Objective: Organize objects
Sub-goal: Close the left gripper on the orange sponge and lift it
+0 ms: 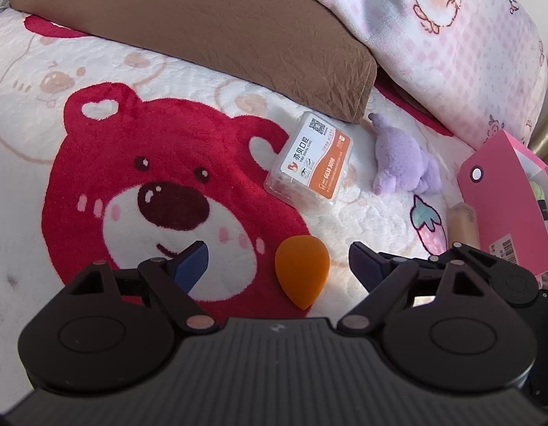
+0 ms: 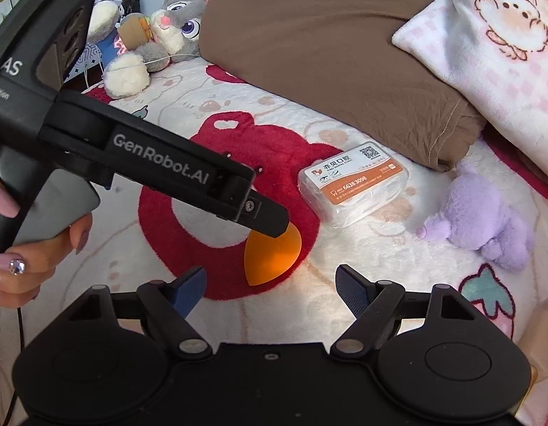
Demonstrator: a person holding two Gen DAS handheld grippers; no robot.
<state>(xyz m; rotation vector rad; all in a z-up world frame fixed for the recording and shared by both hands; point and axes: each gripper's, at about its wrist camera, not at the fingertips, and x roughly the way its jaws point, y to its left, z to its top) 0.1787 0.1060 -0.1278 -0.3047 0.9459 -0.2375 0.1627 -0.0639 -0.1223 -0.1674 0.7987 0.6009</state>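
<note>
on a bear-print blanket (image 1: 188, 81), the left gripper (image 1: 277, 266) hangs with jaws wide and empty around an orange makeup sponge (image 1: 302, 269) (pink box (image 1: 501, 198) nearby). the right gripper (image 2: 270, 287) waits, also empty. best centre, then squeeze gently.

Brown pillow (image 1: 210, 32) — rabbit plush (image 2: 167, 32)

A: Where is there room on the bed blanket (image 1: 107, 71)?

B: Left half of the left wrist view lies bare, over the red bear print. The orange makeup sponge (image 1: 301, 269) sits between the left gripper (image 1: 277, 266) fingers, untouched.

A: And the blocks?

B: Brown pillow (image 1: 210, 28) across the top, floss box (image 1: 309, 161) and purple plush (image 1: 405, 163) mid-frame, pink box (image 1: 501, 191) at right.
</note>
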